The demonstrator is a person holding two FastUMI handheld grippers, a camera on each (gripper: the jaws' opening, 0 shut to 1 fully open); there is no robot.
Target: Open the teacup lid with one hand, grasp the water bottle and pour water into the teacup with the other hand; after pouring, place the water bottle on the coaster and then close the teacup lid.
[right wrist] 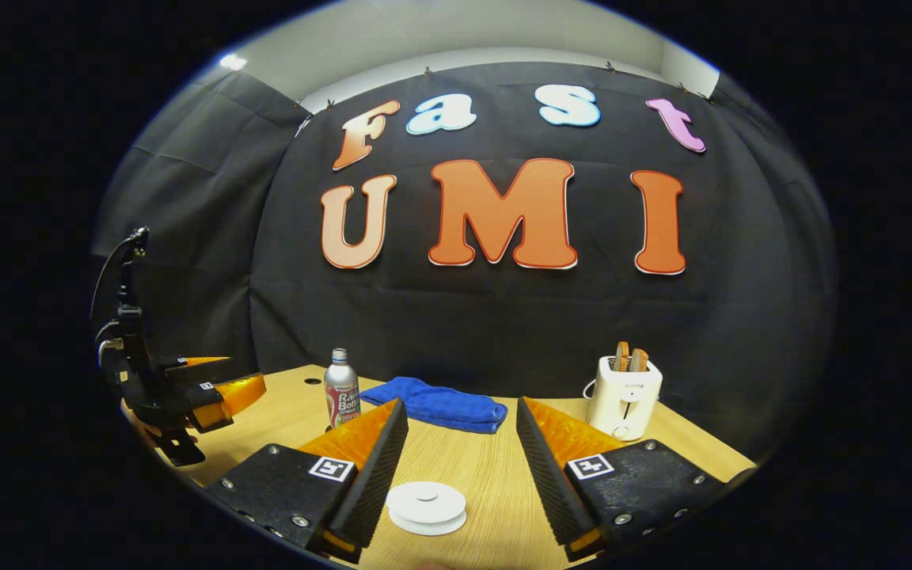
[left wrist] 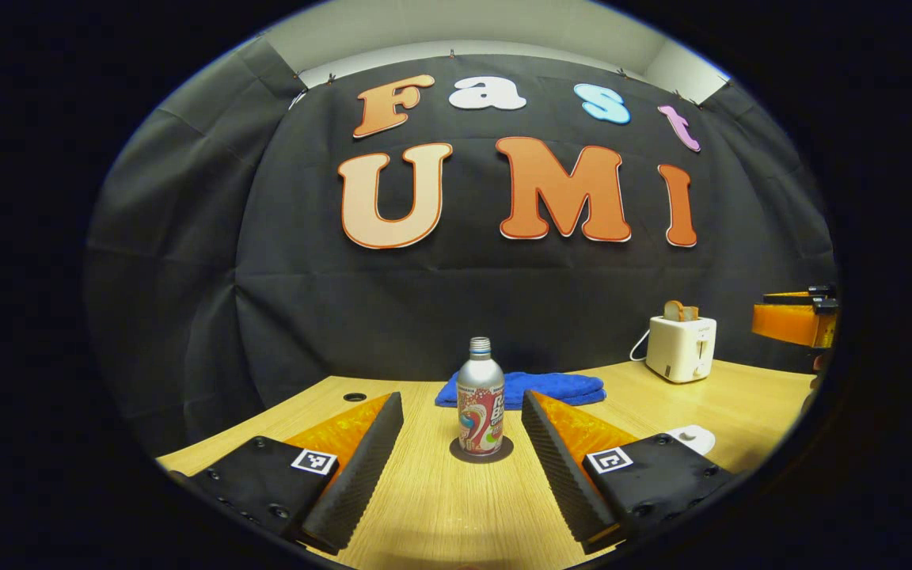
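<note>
A: Where does the silver metal water bottle (left wrist: pixel 480 408) with the red label stand?

B: Upright on the dark round coaster (left wrist: pixel 481 451), ahead of the released left gripper (left wrist: pixel 462 459).

A: And right of the bottle?

B: The white round teacup lid (right wrist: pixel 426 507), between the unclenched right gripper's (right wrist: pixel 461 475) fingers.

A water bottle (left wrist: pixel 480 408) stands on a dark coaster (left wrist: pixel 481 451) between the left hand-held gripper (left wrist: pixel 462 431)'s spread fingers (left wrist: pixel 361 463).
</note>
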